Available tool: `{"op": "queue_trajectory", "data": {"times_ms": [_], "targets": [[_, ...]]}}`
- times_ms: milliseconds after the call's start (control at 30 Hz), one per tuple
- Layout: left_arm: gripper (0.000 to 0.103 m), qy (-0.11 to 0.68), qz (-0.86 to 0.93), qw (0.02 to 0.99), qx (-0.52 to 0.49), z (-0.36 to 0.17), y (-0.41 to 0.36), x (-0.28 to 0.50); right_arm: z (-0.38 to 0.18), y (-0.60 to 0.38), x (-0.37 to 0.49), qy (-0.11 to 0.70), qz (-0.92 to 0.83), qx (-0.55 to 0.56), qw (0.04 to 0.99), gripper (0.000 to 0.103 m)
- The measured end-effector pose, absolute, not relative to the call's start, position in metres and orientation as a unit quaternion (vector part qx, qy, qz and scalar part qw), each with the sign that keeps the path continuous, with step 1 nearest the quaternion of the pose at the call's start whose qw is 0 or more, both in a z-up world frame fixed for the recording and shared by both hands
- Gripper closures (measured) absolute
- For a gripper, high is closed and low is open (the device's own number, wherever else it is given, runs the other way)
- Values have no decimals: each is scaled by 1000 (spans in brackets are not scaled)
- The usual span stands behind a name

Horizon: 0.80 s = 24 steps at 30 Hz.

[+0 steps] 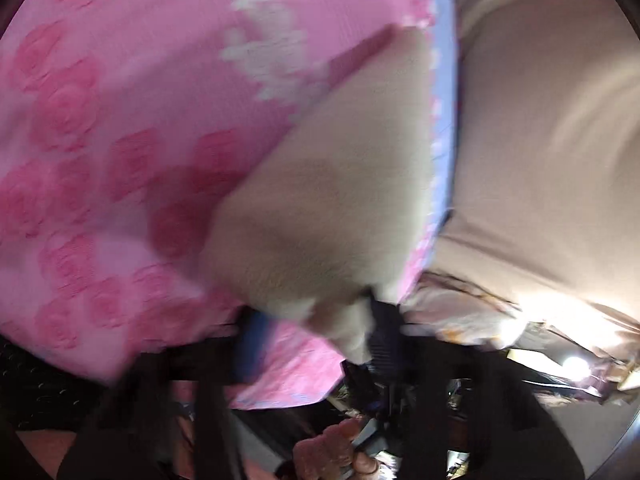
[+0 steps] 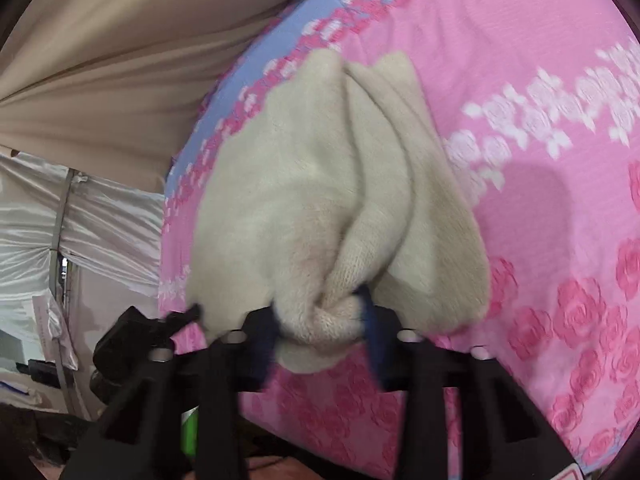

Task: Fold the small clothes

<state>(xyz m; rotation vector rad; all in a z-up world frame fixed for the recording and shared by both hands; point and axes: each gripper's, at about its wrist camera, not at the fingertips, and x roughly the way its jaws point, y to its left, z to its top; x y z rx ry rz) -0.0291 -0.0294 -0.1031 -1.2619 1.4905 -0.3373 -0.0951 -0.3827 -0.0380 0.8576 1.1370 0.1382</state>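
Cream knit garment (image 2: 320,200), soft and fuzzy, is held up off a bed covered in a pink rose-print bedsheet (image 2: 540,120), gathered at both gripper ends and hanging over the sheet's blue-bordered edge.

Starting on the left: the left gripper (image 1: 320,328) has its blue-padded jaws closed on a bunched corner of the garment (image 1: 320,200), which fans up and away from the camera across the bedsheet (image 1: 100,120). The view is blurred with motion, so the exact hold is hard to read, but cloth clearly sits between the jaws. Pinching a corner like this probably serves to lift and carry one edge for a fold. Below, a hand (image 1: 340,452) grips a gripper handle.

Moving right: the right gripper (image 2: 324,320) pinches a twisted wad of knit between its jaws, and folds of cloth radiate from that pinch. A bundled hold like this suggests the piece is being lifted or shaken out, not yet laid flat. To the far left of that view hang a beige curtain (image 2: 120,60) and white satin fabric (image 2: 80,232).

No brand, label or legible writing shows anywhere.
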Motion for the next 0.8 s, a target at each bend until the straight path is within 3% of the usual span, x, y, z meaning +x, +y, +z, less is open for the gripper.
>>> {"op": "queue_trajectory", "data": {"times_ms": [133, 300, 400, 467, 633, 733, 800], "targets": [[85, 600, -148, 642, -454, -58, -30, -26, 15, -385, -108, 490, 72, 338, 800, 81], [84, 666, -90, 645, -363, -90, -48, -37, -90, -385, -127, 592, 27, 307, 745, 81], [76, 667, -93, 658, -337, -81, -50, -41, -83, -388, -132, 584, 33, 320, 745, 71], [77, 639, -110, 692, -318, -53, -46, -43, -53, -396, -129, 562, 25, 306, 768, 61], [60, 562, -93, 787, -236, 8, -44, -38, -1, -414, -94, 509, 17, 285, 812, 40], [57, 513, -90, 840, -149, 34, -62, -29, -14, -405, -49, 515, 39, 289, 806, 38], [48, 488, -86, 863, -97, 44, -73, -23, -41, -395, -22, 535, 36, 276, 797, 38]]}}
